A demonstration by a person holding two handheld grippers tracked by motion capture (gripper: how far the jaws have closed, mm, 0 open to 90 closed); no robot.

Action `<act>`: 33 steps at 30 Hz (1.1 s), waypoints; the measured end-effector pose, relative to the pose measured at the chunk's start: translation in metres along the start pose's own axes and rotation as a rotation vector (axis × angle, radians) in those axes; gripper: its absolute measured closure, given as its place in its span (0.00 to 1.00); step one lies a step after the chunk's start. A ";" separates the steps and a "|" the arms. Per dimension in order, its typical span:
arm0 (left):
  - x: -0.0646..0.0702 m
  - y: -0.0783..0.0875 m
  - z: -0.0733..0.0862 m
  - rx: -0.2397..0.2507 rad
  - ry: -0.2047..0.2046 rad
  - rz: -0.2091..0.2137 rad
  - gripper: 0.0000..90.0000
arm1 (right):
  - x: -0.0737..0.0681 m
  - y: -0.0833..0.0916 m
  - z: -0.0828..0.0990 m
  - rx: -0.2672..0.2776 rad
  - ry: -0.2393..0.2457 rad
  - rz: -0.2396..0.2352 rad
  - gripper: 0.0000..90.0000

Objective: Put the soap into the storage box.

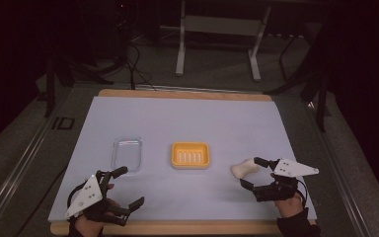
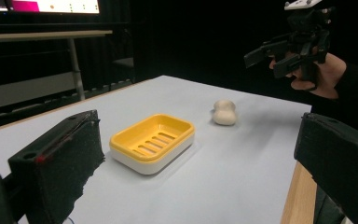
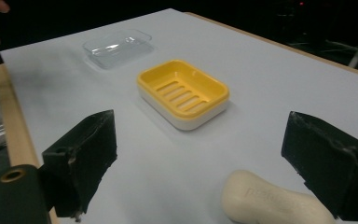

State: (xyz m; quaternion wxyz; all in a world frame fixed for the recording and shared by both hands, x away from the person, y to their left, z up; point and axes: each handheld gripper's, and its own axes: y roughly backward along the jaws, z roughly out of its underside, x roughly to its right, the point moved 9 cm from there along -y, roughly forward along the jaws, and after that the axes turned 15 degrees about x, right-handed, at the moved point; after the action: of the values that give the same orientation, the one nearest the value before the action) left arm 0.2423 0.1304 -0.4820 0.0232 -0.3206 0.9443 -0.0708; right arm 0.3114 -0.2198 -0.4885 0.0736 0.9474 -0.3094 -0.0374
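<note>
The left gripper [image 1: 127, 187] sits at the table's [image 1: 187, 116] near left corner, its black foam-faced jaws spread wide around nothing. Just beyond it lies a clear, shallow plastic lid [image 1: 127, 153] with rounded corners. At centre is the dish [image 1: 191, 155], a yellow slotted tray nested in a white base. Right of it lies the soap [image 1: 242, 168], a smooth cream bar pinched at the waist; embossed lettering on it is too blurred to read. The right gripper's [image 1: 254, 173] jaws are apart, flanking the soap's near end without clamping it.

One yellow soap dish [image 1: 191, 155], one clear lid [image 1: 127, 153], one soap bar [image 1: 242, 169] — two grippers.
</note>
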 end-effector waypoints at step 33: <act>-0.002 0.001 0.003 -0.025 -0.012 -0.010 0.01 | -0.012 0.002 0.014 -0.320 0.050 -0.262 0.15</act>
State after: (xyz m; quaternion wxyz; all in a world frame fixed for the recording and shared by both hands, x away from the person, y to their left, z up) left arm 0.2435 0.1317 -0.4849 0.0245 -0.3259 0.9433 -0.0574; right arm 0.2986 -0.2160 -0.5022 0.2253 0.9563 -0.1718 -0.0718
